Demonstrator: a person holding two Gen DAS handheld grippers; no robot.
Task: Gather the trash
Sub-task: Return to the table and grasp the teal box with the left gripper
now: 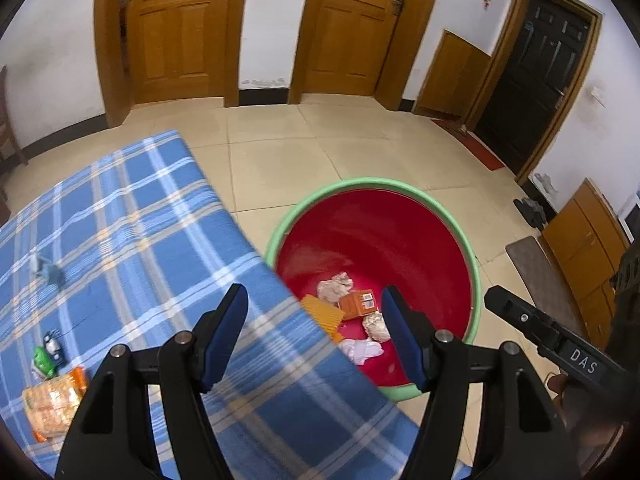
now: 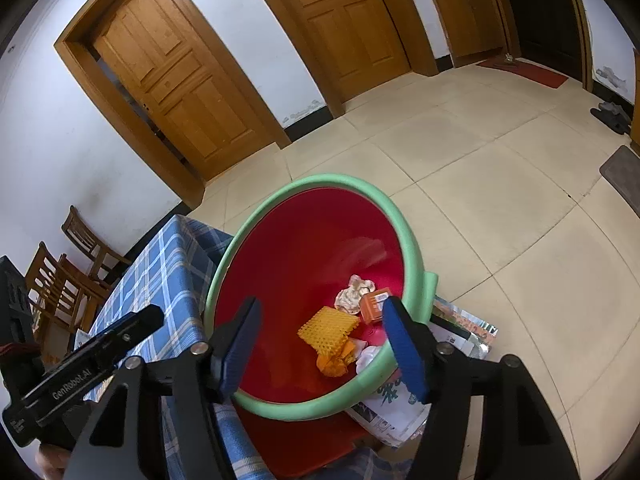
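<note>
Both the left gripper (image 1: 314, 334) and the right gripper (image 2: 322, 346) are spread and empty above the green-rimmed red plastic bin (image 2: 414, 256). A drop appears finished; next, the orange snack packet (image 1: 50, 404) left on the blue checked surface (image 1: 132, 232) beside the bin should be fetched.

Red bin (image 2: 304, 248) with green rim, blue plaid tablecloth (image 1: 132, 240), orange box (image 1: 357, 304), yellow mesh (image 2: 328, 330)

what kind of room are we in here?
Most likely a room in a home. Panelled wooden doors line a white wall, the floor is beige tile, and a table under a blue checked cloth stands beside a red bin holding trash. Wooden chairs sit nearby.
</note>
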